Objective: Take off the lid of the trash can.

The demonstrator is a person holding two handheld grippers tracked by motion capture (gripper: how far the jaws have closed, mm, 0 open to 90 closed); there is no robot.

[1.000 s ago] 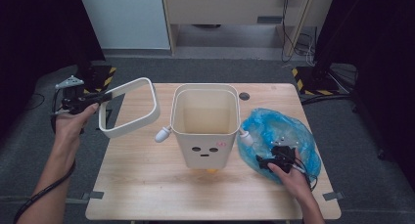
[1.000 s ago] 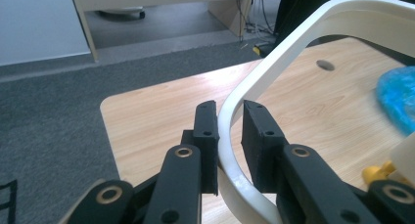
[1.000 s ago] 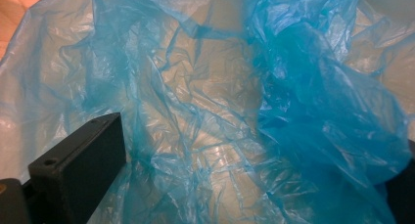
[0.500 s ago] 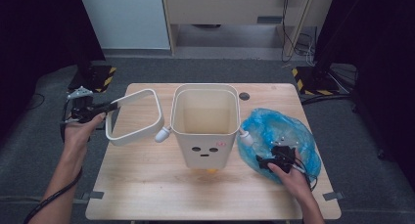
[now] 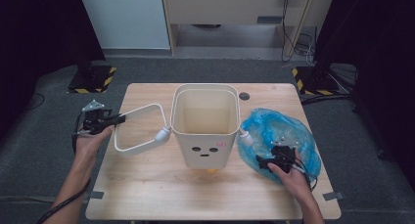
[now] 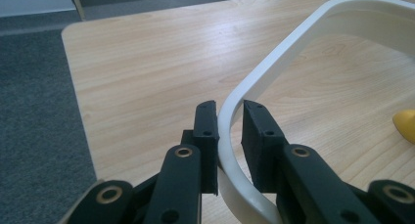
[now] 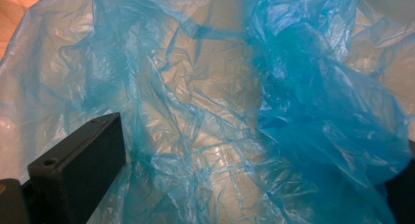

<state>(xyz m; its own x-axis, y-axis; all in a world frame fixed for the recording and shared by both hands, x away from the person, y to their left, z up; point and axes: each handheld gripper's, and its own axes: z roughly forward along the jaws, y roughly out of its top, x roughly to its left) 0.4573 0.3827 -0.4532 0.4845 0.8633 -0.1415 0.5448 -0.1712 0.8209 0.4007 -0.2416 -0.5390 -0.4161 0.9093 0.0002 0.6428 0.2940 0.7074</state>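
High view: left gripper (image 5: 116,119) pinches the bin (image 5: 205,123) ring (image 5: 139,131) at its 9 o'clock edge over the table (image 5: 147,194); left gripper view: jaws clamp stiff, light, slick rim; right gripper view: jaws gape over soft, tearable bag (image 7: 235,111).

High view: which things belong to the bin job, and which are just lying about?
In the job:
white rim frame, clamped in left gripper
bin
blue bag, under right gripper

Lying about:
dark round disc on table
small yellow thing at bin's foot
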